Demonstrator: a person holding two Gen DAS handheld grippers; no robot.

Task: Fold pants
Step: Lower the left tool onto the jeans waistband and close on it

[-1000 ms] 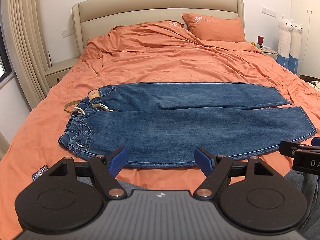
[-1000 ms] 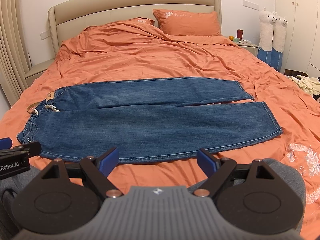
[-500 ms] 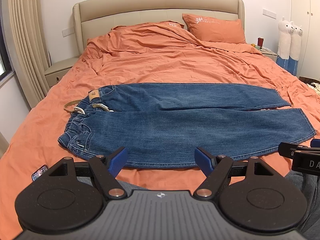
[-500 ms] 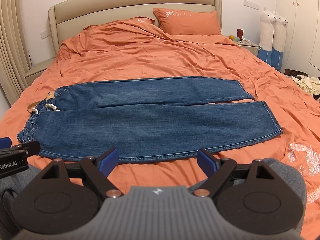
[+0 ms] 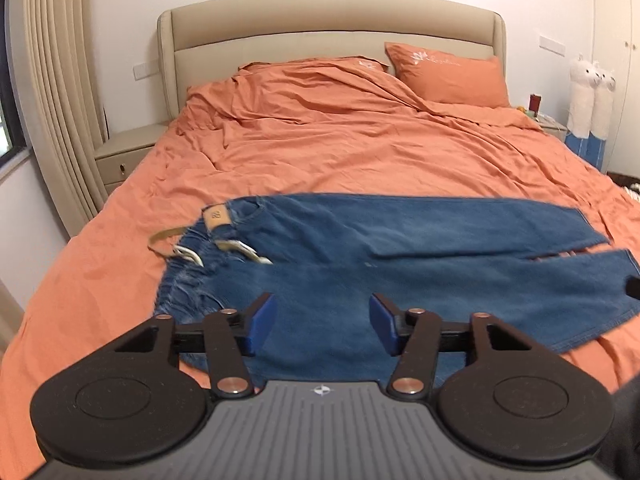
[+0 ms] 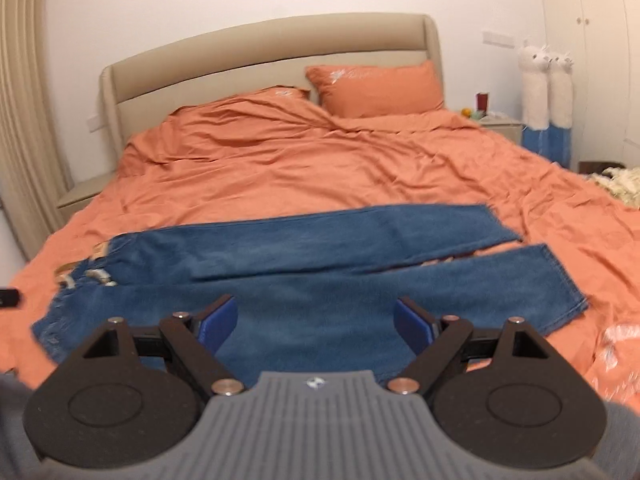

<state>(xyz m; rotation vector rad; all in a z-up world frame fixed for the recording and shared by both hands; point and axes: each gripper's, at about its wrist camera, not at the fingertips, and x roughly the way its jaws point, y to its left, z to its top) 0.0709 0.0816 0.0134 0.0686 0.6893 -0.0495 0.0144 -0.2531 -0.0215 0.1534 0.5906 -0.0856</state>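
Note:
Blue jeans [image 5: 400,264] lie flat across the orange bed, waistband with a tan belt [image 5: 168,240] to the left, leg hems to the right. They also show in the right wrist view [image 6: 320,272]. My left gripper [image 5: 322,322] is open and empty, over the near edge of the jeans close to the waistband. My right gripper [image 6: 316,322] is open and empty, over the near leg around its middle. The tip of the left gripper shows at the left edge of the right wrist view [image 6: 8,297].
The bed [image 5: 360,148] has an orange duvet, an orange pillow [image 5: 448,74] and a beige headboard. A nightstand [image 5: 124,152] and curtain stand at the left. Two plush alpacas [image 6: 546,92] and a nightstand stand at the right. Clothes [image 6: 620,182] lie on the floor far right.
Both grippers have moved forward over the near edge of the jeans, which now reach under the fingers. The views are blurred by motion. The jeans have not moved.

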